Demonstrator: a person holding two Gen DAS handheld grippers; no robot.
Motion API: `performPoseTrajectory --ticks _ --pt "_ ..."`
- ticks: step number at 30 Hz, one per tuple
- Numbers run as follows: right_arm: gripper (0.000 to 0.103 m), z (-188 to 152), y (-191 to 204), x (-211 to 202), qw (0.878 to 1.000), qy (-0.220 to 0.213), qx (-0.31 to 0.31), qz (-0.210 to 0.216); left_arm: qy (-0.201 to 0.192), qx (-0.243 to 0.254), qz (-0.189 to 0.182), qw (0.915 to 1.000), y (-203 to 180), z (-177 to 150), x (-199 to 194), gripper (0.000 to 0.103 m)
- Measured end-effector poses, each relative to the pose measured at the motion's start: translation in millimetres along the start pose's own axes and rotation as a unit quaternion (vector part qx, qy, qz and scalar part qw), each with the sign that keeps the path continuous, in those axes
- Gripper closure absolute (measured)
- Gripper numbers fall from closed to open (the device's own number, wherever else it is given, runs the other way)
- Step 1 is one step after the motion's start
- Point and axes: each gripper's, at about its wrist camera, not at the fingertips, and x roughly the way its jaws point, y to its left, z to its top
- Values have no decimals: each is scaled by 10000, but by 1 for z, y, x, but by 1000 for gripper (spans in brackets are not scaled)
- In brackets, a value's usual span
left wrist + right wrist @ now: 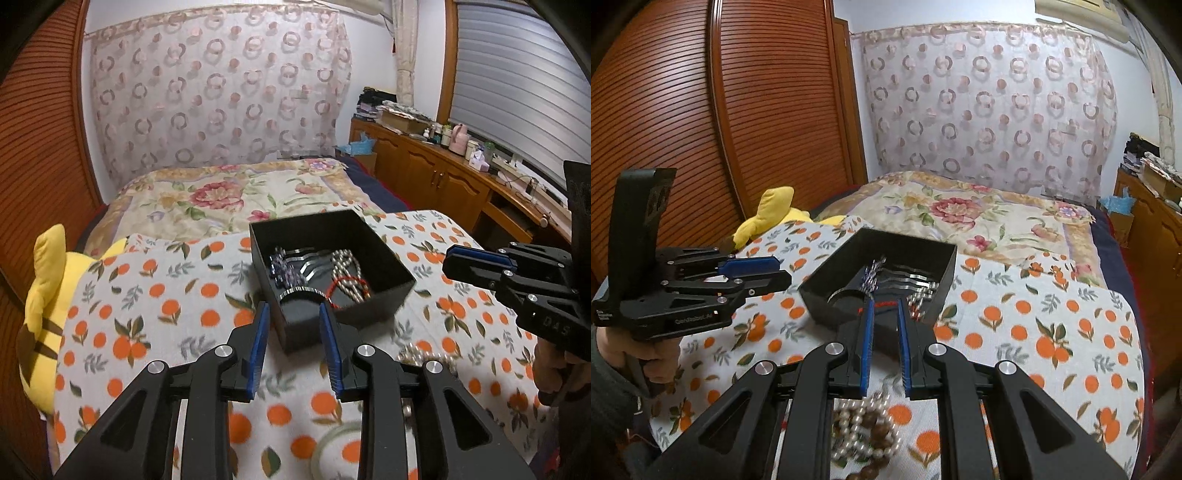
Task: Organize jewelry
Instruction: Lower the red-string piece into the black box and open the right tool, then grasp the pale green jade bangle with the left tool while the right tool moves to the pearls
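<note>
left gripper (291, 314) jaws spread, empty | right gripper (885, 308) jaws spread | pearl beads (849, 424) clear in right view only

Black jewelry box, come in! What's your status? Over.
Left claw open, empty. Right claw part open, empty. Square black jewelry box holds beads, silver pieces. Loose white pearl strand outside on orange-print cloth.

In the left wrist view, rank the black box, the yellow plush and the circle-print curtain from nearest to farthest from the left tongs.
1. Black box, just ahead of the left tongs.
2. Yellow plush, far left, bed edge.
3. Curtain, back wall.
</note>
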Motion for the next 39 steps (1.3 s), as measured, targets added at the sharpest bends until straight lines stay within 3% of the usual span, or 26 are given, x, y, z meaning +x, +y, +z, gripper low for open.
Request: performPoseTrajectory --ticks 21,27,31,39 --pt "89 -60 34 -20 9989 457 -16 -77 198 -64 -206 9996 -16 -70 -37 68" --pt "88 -78 36 -25 9981 605 79 -44 421 -1 -494 9979 -32 -84 -35 68" --pt "78 -86 31 -30 9979 622 177 -56 542 145 -625 9965 -47 -89 -29 68" --pt "78 -94 22 -36 9975 649 265 -86 734 347 -701 9942 -65 -92 -16 68"
